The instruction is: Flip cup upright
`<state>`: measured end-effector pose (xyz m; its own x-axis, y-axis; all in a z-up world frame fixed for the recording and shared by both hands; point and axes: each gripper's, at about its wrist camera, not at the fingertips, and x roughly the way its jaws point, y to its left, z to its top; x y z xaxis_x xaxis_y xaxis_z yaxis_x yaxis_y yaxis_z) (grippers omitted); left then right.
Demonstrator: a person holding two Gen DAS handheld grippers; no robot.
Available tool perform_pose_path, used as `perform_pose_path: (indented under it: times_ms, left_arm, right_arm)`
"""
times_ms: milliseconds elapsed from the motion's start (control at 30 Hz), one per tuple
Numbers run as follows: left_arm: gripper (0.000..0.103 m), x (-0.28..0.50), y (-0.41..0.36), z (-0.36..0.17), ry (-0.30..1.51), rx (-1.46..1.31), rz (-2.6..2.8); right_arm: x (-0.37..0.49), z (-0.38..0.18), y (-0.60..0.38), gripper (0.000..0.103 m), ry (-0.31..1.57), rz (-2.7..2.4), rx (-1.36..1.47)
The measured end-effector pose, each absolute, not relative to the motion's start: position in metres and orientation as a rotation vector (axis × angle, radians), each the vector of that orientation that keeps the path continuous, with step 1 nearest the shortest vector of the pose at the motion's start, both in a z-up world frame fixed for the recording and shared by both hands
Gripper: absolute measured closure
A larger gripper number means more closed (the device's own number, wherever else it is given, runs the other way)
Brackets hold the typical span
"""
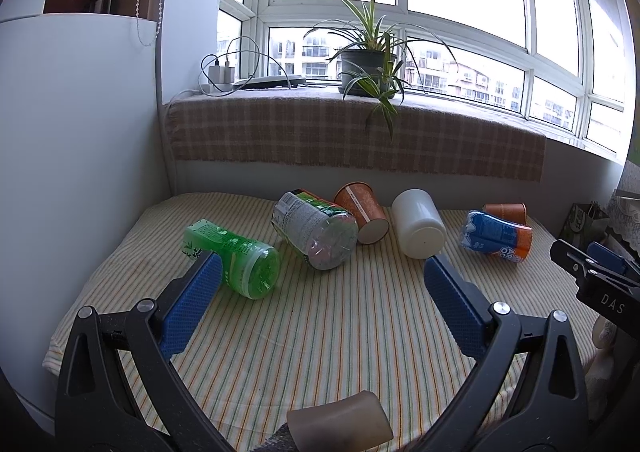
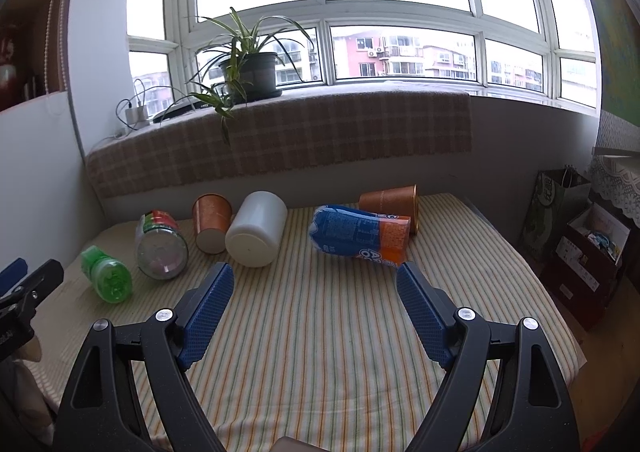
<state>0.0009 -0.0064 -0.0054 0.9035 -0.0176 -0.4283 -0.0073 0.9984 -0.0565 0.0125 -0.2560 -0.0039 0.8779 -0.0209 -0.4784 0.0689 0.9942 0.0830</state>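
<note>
A white cup (image 1: 418, 222) (image 2: 257, 228) lies on its side at the back of the striped table (image 1: 320, 332) (image 2: 312, 332), its base toward me. An orange paper cup (image 1: 362, 212) (image 2: 211, 222) lies beside it on the left. A second orange cup (image 1: 506, 212) (image 2: 394, 202) lies at the back right. My left gripper (image 1: 322, 266) is open and empty, short of the cups. My right gripper (image 2: 316, 276) is open and empty, above the cloth in front of the white cup and a blue-orange bottle (image 2: 360, 234).
A green bottle (image 1: 236, 256) (image 2: 106, 272) and a clear bottle (image 1: 316, 228) (image 2: 160, 244) lie at the left. The blue-orange bottle (image 1: 496, 238) lies at the right. A plaid-covered sill with a potted plant (image 1: 368, 60) (image 2: 250, 72) runs behind. Bags and boxes (image 2: 580, 236) stand right of the table.
</note>
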Motion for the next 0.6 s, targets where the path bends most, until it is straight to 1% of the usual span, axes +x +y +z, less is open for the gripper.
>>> perform_pose_path:
  times_ms: [200,300,600]
  left_arm:
    - [0.001,0.006,-0.020,-0.008,0.455,-0.002,-0.060]
    - [0.001,0.016,-0.034,-0.007,0.490,0.052,-0.164]
    - [0.001,0.065,-0.101,-0.002,0.616,0.272,-0.452]
  right_arm:
    - [0.010,-0.008,-0.268,0.020,0.514,-0.066,0.120]
    - [0.007,-0.012,-0.278,0.020,0.526,-0.079,0.134]
    - [-0.008,-0.027,-0.318,0.020,0.568,-0.122,0.186]
